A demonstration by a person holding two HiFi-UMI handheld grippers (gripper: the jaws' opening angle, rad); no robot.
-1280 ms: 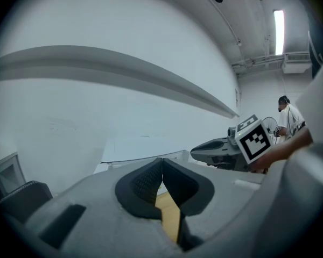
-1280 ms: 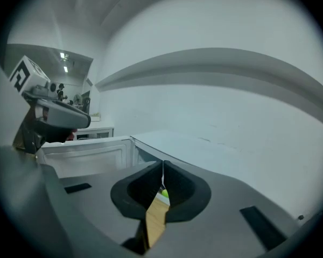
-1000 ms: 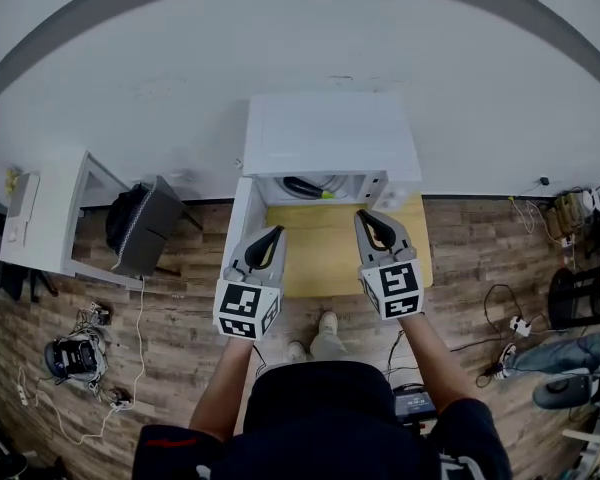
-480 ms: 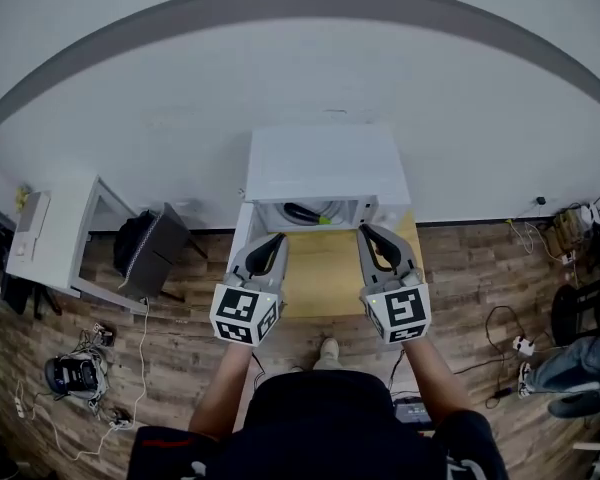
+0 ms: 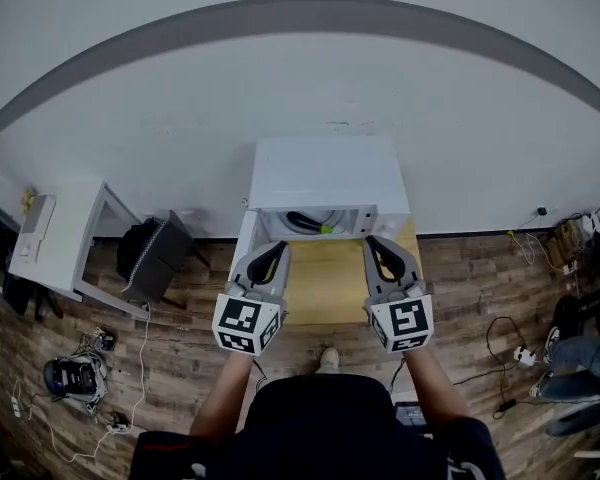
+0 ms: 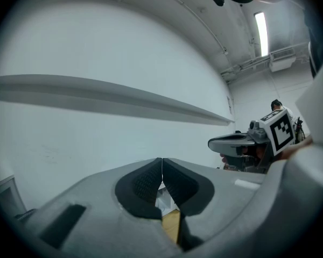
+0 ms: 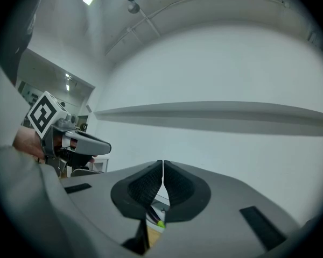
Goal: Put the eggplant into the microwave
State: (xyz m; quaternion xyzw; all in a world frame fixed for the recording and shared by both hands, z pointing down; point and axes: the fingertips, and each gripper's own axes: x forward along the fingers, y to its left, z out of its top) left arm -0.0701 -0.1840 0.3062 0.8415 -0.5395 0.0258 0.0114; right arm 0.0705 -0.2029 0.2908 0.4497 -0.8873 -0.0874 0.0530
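Dark eggplant (image 5: 306, 220) lies inside the white microwave (image 5: 325, 173), door (image 5: 244, 240) open at left. Left hand-held gripper (image 5: 273, 248) and right hand-held gripper (image 5: 374, 241) are pinched together, empty. Risk: a glancing push leaves the door unlatched.

Lab room, loose floor cables (image 5: 140, 350), bare wall (image 5: 180, 118)

No readable text or numbers, only coded square markers (image 5: 245, 323).

One microwave (image 5: 322, 173), one eggplant (image 5: 302, 219), two claws (image 5: 277, 246) (image 5: 372, 241).
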